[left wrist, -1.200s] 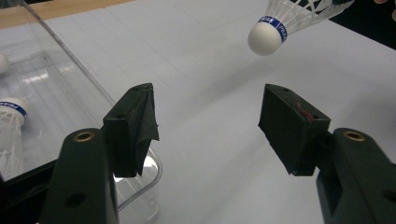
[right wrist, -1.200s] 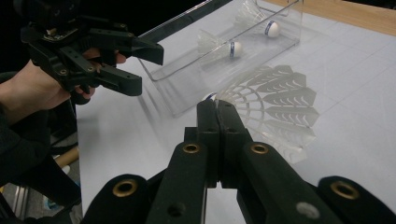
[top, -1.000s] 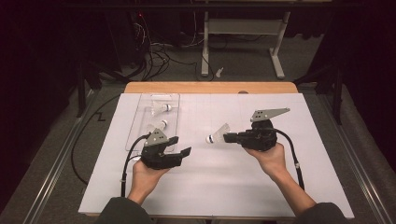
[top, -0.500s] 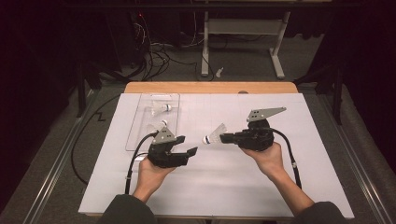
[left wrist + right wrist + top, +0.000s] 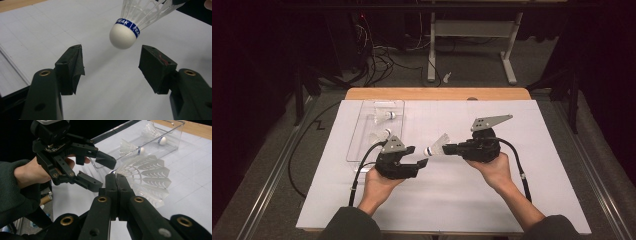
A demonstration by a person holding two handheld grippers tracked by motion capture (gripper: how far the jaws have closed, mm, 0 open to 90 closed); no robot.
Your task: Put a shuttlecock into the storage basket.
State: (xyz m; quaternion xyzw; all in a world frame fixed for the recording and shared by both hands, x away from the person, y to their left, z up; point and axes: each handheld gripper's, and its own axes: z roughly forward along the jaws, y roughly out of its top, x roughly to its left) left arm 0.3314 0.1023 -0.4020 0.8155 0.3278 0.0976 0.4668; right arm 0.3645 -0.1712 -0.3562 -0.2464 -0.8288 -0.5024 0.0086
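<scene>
Held thing: a white feathered shuttlecock with a rounded white cork and blue band [image 5: 436, 147] hangs above the white paper-covered table [image 5: 532, 200], between the two grippers, cork toward the left one.
Right gripper [image 5: 451, 148]: black jaws pressed together on the shuttlecock's feather skirt [image 5: 147, 180], seen close in the right gripper view.
Left gripper [image 5: 421, 158]: jaws wide apart, nothing between the pads; in the left gripper view the cork [image 5: 123, 37] floats just beyond them, untouched.
High view adds: a clear plastic rectangular tray [image 5: 362, 131] at the table's far left, with two more white shuttlecocks [image 5: 387, 116] inside.
Hand pose: both hands grip from below, grippers pointing inward toward each other.
Writing: white letters "PEAK" on the blue band [image 5: 126, 24].
</scene>
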